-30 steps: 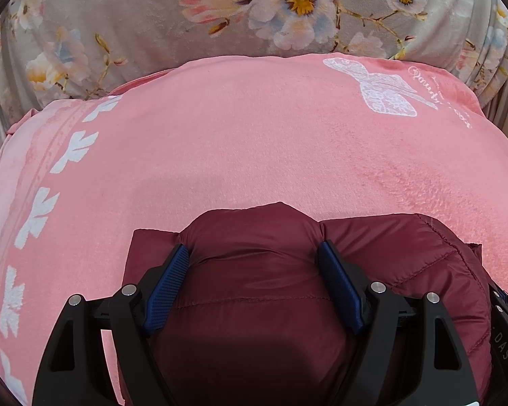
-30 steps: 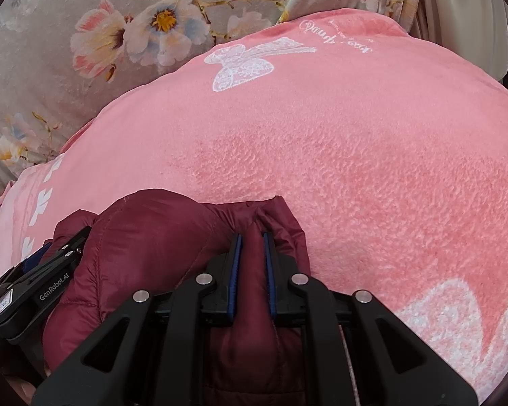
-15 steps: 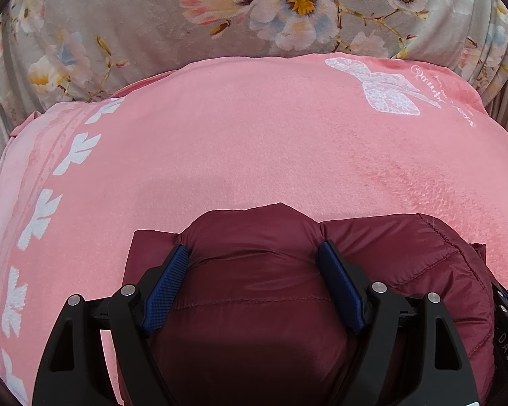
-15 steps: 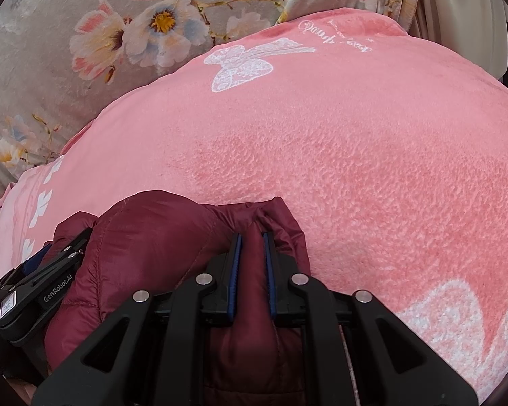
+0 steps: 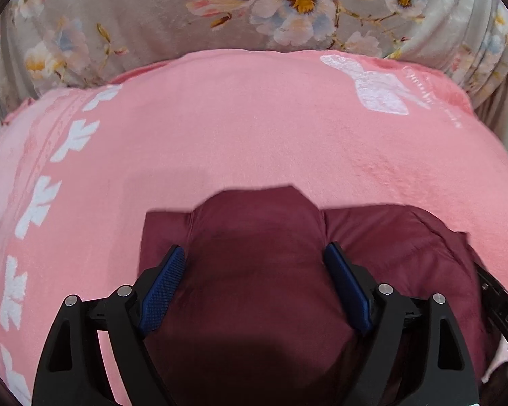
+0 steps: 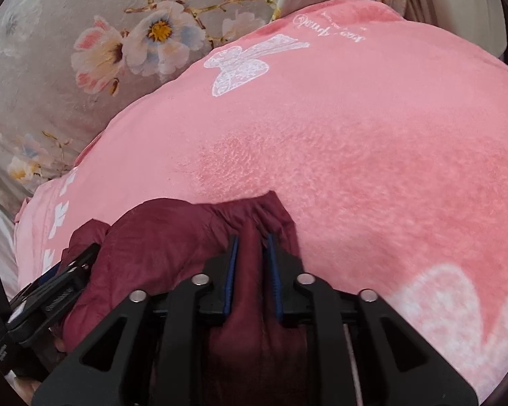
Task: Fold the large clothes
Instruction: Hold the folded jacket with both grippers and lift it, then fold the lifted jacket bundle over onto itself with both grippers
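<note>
Two grippers grasp the maroon puffer jacket (image 5: 254, 270) lying on the pink blanket (image 5: 237, 128): left gripper (image 5: 255, 253) fingers spread around a thick bunch, right gripper (image 6: 252, 240) pinching a narrow fold.

Jacket (image 5: 257, 237) lies on the blanket (image 5: 254, 128); flowered sheet (image 5: 135, 17) behind; grippers side by side.

Left gripper (image 5: 255, 260) jaws spread wide around fabric — right gripper (image 6: 252, 247) jaws pinched nearly together.
</note>
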